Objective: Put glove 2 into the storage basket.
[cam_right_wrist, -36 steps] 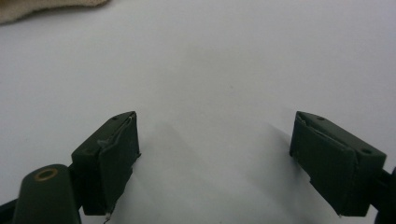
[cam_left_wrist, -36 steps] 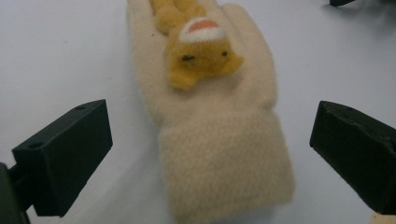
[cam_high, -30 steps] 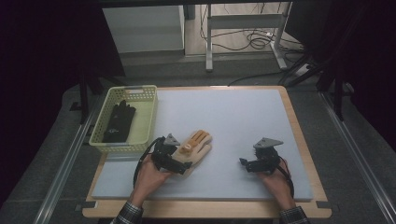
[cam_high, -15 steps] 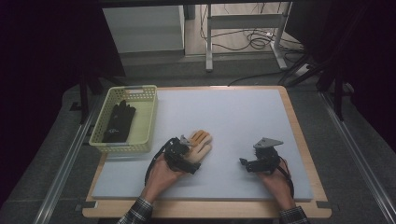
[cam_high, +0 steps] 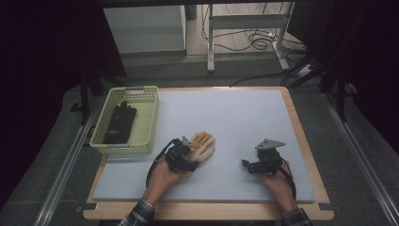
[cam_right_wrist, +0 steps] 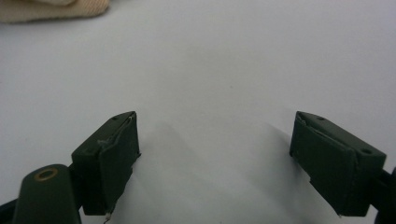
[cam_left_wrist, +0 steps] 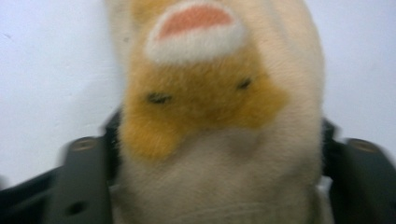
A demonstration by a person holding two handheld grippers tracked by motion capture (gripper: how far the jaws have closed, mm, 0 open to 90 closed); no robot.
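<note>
Now the left gripper (cam_high: 184,155) has slid onto the fuzzy glove (cam_high: 201,145), jaws around its cuff, ready to lift. Right gripper (cam_high: 256,164) waits wide open, empty.

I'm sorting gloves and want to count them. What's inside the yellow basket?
In the high view, the yellow basket holds one black glove lying flat, fingers pointing away from the person. Whether anything lies beneath the glove cannot be seen, since it covers that part of the basket floor.

no readable text or labels.
</note>
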